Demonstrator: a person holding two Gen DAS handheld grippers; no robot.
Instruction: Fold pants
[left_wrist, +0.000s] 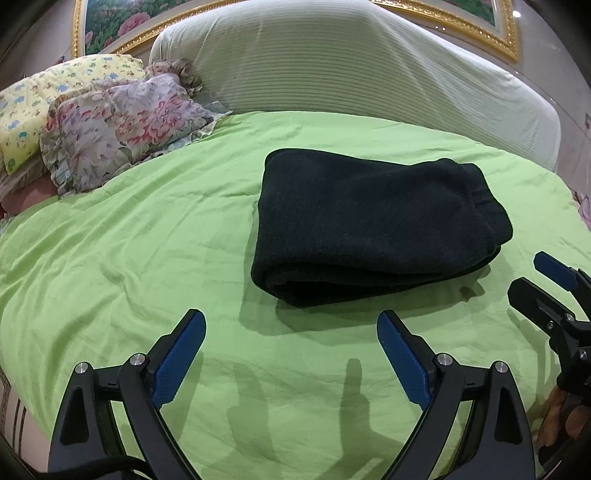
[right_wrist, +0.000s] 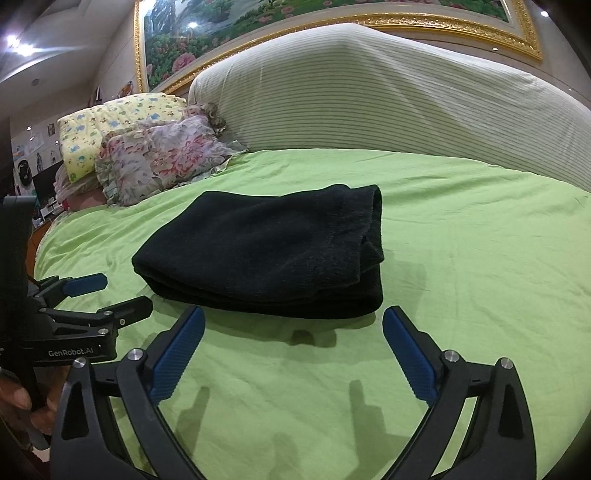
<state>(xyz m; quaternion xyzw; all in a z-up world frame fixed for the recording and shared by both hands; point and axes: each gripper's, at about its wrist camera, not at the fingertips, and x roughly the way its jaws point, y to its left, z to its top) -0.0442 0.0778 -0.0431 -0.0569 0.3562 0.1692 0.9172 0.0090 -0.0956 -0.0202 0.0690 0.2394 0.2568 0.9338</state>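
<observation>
Two grippers near black pants, both clear of them. Pants folded into compact stack on green sheet. Left gripper spread wide, nothing between pads. Right gripper likewise spread, nothing gripped.

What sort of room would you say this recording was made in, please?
Most likely a home bedroom: black pants lie folded on a bed with a green sheet, pillows and a striped bolster at its head, below a gilt-framed floral picture.
</observation>
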